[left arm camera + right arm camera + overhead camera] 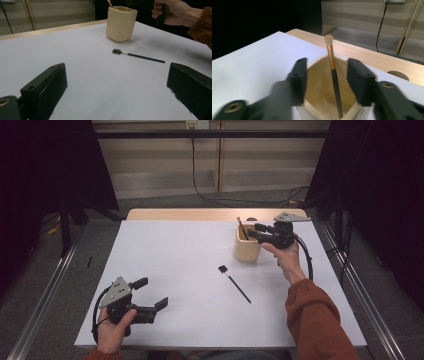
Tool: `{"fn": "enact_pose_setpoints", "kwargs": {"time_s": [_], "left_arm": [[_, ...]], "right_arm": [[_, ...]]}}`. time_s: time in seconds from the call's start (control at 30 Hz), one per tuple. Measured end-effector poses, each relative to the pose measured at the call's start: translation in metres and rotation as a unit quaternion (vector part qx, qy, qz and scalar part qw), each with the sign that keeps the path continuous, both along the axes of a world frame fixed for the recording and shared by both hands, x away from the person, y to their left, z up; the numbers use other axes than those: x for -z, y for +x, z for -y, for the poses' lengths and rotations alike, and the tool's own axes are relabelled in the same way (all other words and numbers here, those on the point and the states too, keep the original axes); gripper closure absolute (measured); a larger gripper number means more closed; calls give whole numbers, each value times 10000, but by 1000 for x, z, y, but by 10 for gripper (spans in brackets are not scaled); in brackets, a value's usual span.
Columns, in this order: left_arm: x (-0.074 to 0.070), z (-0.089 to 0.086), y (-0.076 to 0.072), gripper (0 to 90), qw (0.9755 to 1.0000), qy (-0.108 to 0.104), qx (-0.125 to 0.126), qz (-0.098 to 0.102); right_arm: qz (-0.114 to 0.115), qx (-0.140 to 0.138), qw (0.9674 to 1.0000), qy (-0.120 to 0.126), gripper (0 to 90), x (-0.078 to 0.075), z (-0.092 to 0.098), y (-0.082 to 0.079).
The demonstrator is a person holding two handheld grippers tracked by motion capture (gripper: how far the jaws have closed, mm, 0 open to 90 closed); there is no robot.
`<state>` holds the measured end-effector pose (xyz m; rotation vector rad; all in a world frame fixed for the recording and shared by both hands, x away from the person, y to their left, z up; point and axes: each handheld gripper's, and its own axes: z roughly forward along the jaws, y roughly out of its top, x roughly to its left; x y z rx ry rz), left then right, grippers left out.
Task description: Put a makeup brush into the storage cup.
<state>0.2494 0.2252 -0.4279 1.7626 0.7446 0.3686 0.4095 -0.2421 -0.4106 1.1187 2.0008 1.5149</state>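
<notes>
Right hand-held gripper [327, 80]: you hold it over the cream cup [248, 247]; its jaws stand apart, pressing on nothing.
Gold-handled brush [333, 75]: it stands tilted inside the cup, between your right jaws but touching neither pad, tip upward.
Left hand-held gripper [150, 295]: you hold it low at the near left of the counter [175, 265], jaws wide with nothing between them.
Black brush [234, 282]: it lies flat on the counter, just in front of the cup, well apart from your left hand-held gripper.
</notes>
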Motion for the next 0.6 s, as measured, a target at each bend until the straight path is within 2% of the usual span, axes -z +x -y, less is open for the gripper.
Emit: {"fn": "enact_pose_setpoints", "kwargs": {"time_s": [0.07,0.23,0.33,0.43,0.6], "left_arm": [[0,0,0,28,10000,-34,-16,4],[0,-3,1,24,9999,-73,-73,-1],[-1,-4,1,24,9999,-61,-104,15],[-1,-4,1,23,9999,-51,-108,28],[-1,-4,1,21,9999,-50,-115,44]], "right_arm": [[-14,-54,10000,9,344,-1,-1,-1],[-41,-50,10000,35,189,-3,-1,-3],[-39,-55,10000,10,128,-2,-1,-5],[-6,15,10000,-42,105,-3,-2,-9],[55,-34,10000,10,48,-7,-3,-15]]}}
